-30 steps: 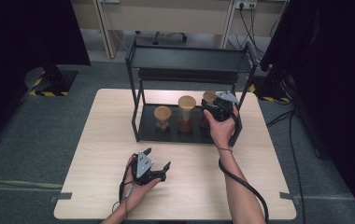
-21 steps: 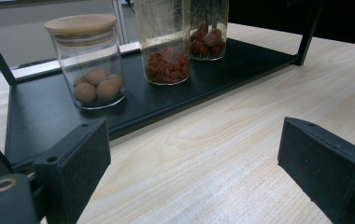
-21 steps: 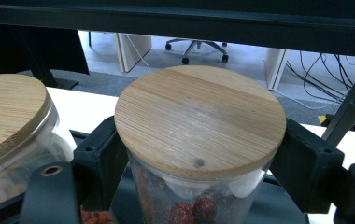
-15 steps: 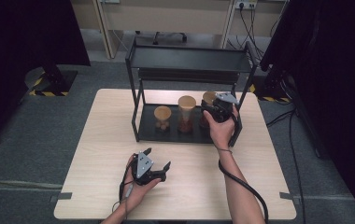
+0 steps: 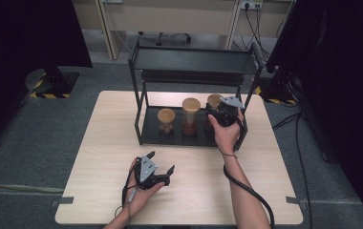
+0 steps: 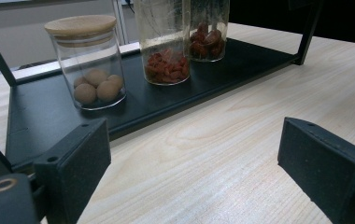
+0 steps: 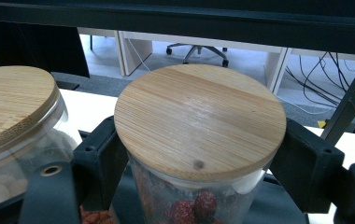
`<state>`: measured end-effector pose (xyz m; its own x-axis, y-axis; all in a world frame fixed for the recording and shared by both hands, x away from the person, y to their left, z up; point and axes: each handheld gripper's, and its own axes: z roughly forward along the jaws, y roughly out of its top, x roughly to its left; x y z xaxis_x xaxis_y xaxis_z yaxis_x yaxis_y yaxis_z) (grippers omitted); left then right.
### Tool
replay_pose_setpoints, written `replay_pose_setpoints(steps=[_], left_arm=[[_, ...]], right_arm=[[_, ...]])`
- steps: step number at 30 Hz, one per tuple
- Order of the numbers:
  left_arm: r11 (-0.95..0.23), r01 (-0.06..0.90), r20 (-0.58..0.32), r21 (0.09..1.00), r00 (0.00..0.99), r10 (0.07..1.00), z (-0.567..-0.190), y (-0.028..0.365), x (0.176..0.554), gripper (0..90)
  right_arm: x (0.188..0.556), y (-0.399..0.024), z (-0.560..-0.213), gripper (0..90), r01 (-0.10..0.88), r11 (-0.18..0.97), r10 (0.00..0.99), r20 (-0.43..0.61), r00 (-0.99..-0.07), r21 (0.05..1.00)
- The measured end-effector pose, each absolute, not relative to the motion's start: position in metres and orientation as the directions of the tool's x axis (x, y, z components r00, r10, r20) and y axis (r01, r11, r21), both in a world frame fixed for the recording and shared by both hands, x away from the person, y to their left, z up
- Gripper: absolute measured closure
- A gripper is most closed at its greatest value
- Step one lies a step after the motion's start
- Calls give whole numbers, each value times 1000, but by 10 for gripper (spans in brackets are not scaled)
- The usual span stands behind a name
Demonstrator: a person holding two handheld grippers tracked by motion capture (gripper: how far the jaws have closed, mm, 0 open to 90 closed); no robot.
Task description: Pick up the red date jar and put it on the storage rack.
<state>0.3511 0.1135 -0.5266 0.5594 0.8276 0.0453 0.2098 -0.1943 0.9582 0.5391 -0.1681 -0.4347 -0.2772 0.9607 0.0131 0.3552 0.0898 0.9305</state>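
Nothing has shifted since the earlier frame: both hands hold their places at the table.
Right gripper (image 5: 216, 114) clamps the red-fruit jar (image 7: 199, 140) on the black rack's (image 5: 151, 128) lower tray; left gripper (image 5: 163, 164) rests released on the table (image 5: 98, 143).

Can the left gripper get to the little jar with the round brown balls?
Probably yes. The left gripper is open, and bare table lies between it and the short jar at the shelf's open front.
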Motion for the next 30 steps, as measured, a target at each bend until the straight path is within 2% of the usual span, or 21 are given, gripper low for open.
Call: replay_pose_setpoints(steps=[20, 30], left_arm=[[-195, 208, 47, 958, 559, 828, -527, 113, 351, 91], [-195, 208, 48, 958, 559, 828, -527, 113, 351, 92]], right_arm=[[537, -170, -437, 243, 352, 77, 957, 29, -287, 933], [537, -171, -438, 143, 371, 71, 956, 43, -289, 926]])
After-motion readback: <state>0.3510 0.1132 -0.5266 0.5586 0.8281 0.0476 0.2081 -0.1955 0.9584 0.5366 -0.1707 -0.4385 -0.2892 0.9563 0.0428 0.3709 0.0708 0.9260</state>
